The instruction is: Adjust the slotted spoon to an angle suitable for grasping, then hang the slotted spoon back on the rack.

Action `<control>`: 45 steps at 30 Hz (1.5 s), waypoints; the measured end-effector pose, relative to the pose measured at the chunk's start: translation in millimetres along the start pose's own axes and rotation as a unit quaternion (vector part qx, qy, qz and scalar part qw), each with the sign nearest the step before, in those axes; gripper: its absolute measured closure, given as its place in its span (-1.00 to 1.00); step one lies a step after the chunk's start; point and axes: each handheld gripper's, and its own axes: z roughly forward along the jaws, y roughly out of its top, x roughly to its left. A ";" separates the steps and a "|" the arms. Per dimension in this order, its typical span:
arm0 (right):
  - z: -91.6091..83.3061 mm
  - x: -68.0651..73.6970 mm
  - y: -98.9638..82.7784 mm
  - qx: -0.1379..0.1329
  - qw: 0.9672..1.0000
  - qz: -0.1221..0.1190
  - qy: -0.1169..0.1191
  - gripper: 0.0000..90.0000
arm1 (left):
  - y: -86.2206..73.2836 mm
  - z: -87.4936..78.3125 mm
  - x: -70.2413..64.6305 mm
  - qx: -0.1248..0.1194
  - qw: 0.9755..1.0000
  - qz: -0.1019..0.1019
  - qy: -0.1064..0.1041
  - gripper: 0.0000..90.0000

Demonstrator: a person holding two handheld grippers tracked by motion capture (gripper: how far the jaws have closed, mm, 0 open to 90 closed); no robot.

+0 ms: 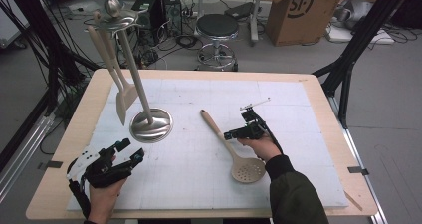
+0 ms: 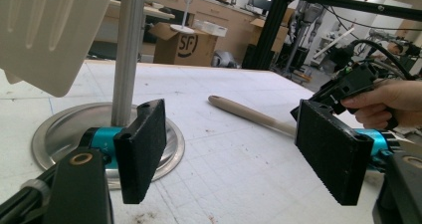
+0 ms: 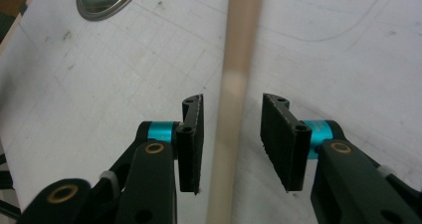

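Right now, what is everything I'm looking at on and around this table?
Slotted spoon: one, beige, lying on the white mat, its handle between the right gripper's jaws.
Utensil stand: one, silver, round base at the mat's left.
Spatula: one, cream, hanging from the stand.
Mat: one, white, gridded, covering the table.
Table: one, light wood.
Stool: one, black, beyond the table.
Cardboard box: one, brown, on the floor.
Left gripper: black, jaws open, near the stand.
Right gripper: black, jaws open astride the handle.
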 end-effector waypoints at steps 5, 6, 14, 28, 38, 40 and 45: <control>2.7 7.8 2.6 0.011 1.000 -0.014 -0.002 0.27 | 0.1 0.3 -1.0 0.000 1.000 0.003 -0.002 -0.35; 3.8 8.7 3.0 0.015 1.000 -0.015 -0.004 0.27 | 0.3 0.2 -0.9 0.000 1.000 0.002 -0.002 -0.35; 18.0 13.4 2.5 0.052 0.998 -0.019 -0.019 0.25 | 0.6 -0.1 -1.3 -0.002 1.000 0.001 -0.003 -0.35; 30.9 33.7 4.0 0.087 0.988 -0.074 -0.100 0.30 | 1.1 -0.5 -2.3 -0.003 1.000 -0.002 -0.004 -0.35; 34.4 39.0 7.7 0.099 0.982 -0.074 -0.145 0.64 | 0.9 -1.0 -1.9 -0.001 1.000 -0.003 -0.002 -0.35; 34.5 39.1 7.4 0.097 0.982 -0.076 -0.146 0.64 | 1.3 -1.7 -1.6 -0.001 1.000 -0.004 -0.002 -0.35; 31.4 32.9 7.2 0.092 0.985 -0.065 -0.127 0.72 | 1.3 -2.3 0.4 -0.002 1.000 -0.006 -0.001 -0.35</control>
